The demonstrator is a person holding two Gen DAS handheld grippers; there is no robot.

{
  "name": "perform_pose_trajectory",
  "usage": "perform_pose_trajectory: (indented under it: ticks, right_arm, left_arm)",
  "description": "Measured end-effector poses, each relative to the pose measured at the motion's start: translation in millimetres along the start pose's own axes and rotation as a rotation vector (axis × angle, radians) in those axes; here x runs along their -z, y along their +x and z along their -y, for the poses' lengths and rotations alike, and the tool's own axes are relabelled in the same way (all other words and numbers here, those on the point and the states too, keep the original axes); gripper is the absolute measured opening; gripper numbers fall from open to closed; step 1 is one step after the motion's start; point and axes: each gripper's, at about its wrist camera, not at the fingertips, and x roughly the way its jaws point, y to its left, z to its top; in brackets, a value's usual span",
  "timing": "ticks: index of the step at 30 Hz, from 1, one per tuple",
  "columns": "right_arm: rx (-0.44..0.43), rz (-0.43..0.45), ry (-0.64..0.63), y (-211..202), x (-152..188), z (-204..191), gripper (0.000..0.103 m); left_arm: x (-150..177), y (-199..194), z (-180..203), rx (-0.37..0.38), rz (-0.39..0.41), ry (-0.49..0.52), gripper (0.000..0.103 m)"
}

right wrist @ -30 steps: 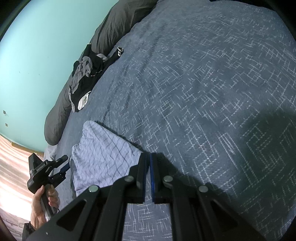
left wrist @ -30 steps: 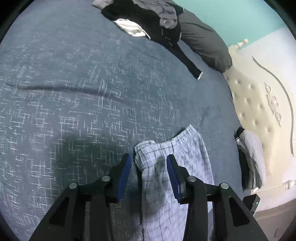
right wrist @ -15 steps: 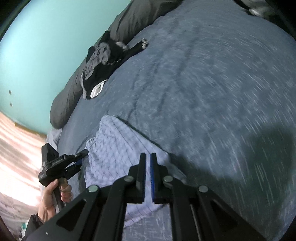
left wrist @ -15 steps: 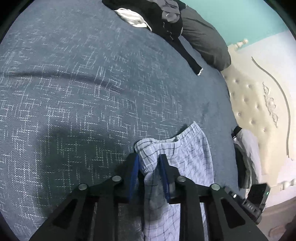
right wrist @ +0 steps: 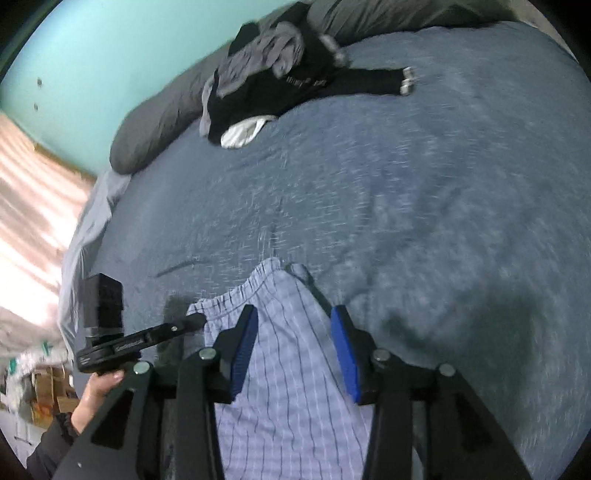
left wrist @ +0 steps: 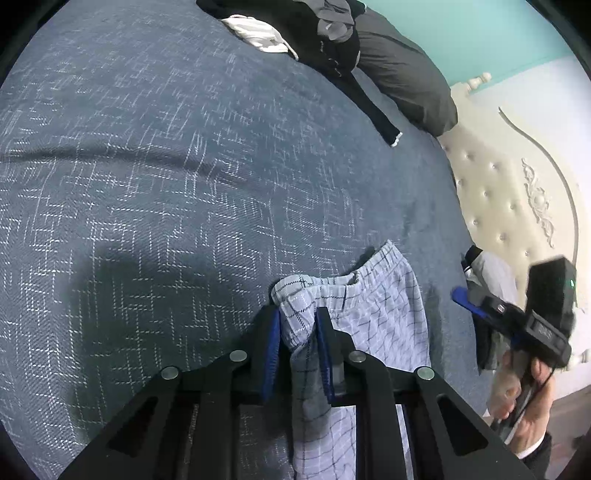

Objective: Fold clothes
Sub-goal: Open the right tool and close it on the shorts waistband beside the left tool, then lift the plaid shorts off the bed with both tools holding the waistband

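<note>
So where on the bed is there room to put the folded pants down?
The big bare stretch of blue bedspread is free, bordered by the checked pants near the edge and the dark clothes pile by the grey pillow. It is crowded along the pillow and beside the pants, where both hand-held grippers work.

Under me spreads a bed in a dark blue cover with a fine white crosshatch. A grey pillow lies along its far edge against the turquoise wall. A cream tufted headboard curves with carved scrollwork.
</note>
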Motion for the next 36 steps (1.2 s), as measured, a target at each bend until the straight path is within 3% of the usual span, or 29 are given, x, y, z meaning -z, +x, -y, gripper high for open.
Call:
perform_pose_trajectory:
  ticks: [4,15,36]
  right_arm:
    - [-0.006,-0.069,-0.021,31.2,-17.5,-5.3,0.042]
    - [0.019,-0.135,-0.12,67.5,-42.4,-22.0,0.043]
    - [0.085,-0.204,-0.218,103.4,-36.1,-21.2,0.043]
  left_arm:
    - [1.0,0.0,-0.1,-0.003,-0.002,0.004,0.02]
    - [1.1,0.4,-1.4,0.006,0.0,0.003,0.019]
    - [-0.6,6.0,8.1,-0.011,0.003,0.026,0.018]
